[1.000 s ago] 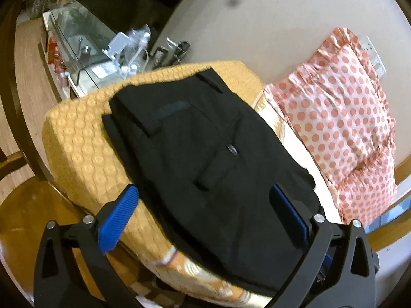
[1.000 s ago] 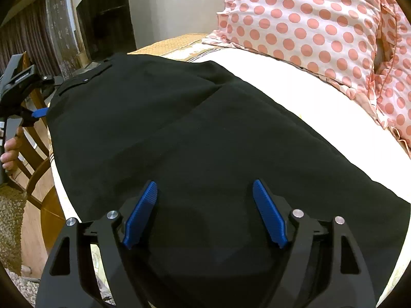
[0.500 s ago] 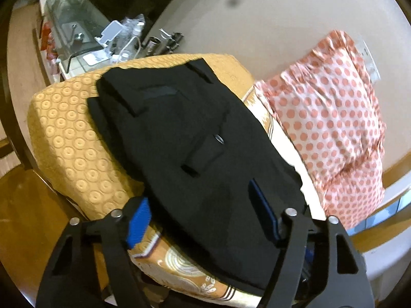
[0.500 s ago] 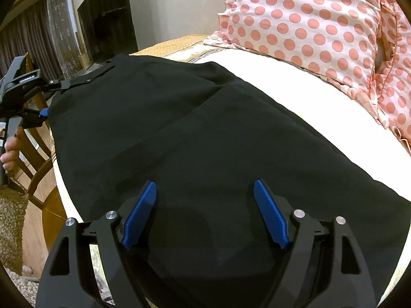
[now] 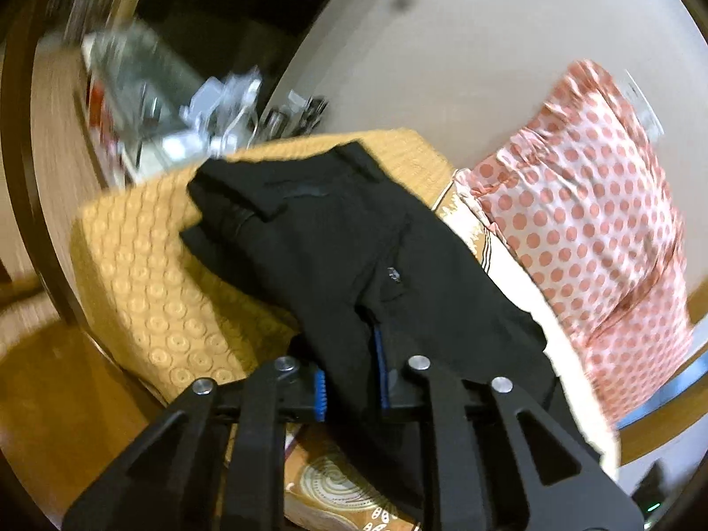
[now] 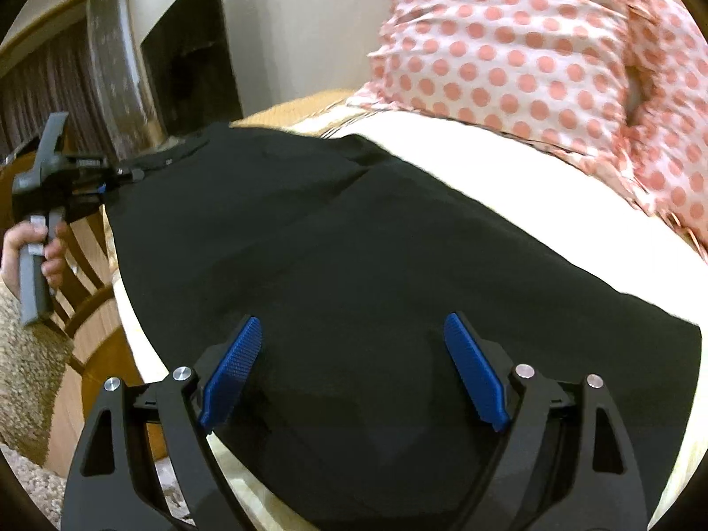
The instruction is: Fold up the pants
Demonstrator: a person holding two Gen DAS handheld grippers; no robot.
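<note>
Black pants (image 5: 318, 248) lie spread over a bed; they also fill the right wrist view (image 6: 354, 265). My left gripper (image 5: 349, 380) is shut on the near edge of the pants by the waist end, with cloth bunched between the blue pads. It also shows in the right wrist view (image 6: 110, 179), gripping the pants' far left corner. My right gripper (image 6: 354, 376) is open, hovering just over the pants at the leg end, with nothing between its blue pads (image 6: 232, 371).
An orange patterned bedspread (image 5: 146, 265) lies under the waist end. A pink polka-dot pillow (image 5: 597, 239) sits against the wall, also in the right wrist view (image 6: 553, 44). A glass table with clutter (image 5: 177, 101) stands beyond the bed. A wooden chair (image 6: 88, 292) is at the left.
My left gripper has moved in and closed on the pants' edge; it was open before. The left view is blurred from motion. My right gripper stays open over the legs.
</note>
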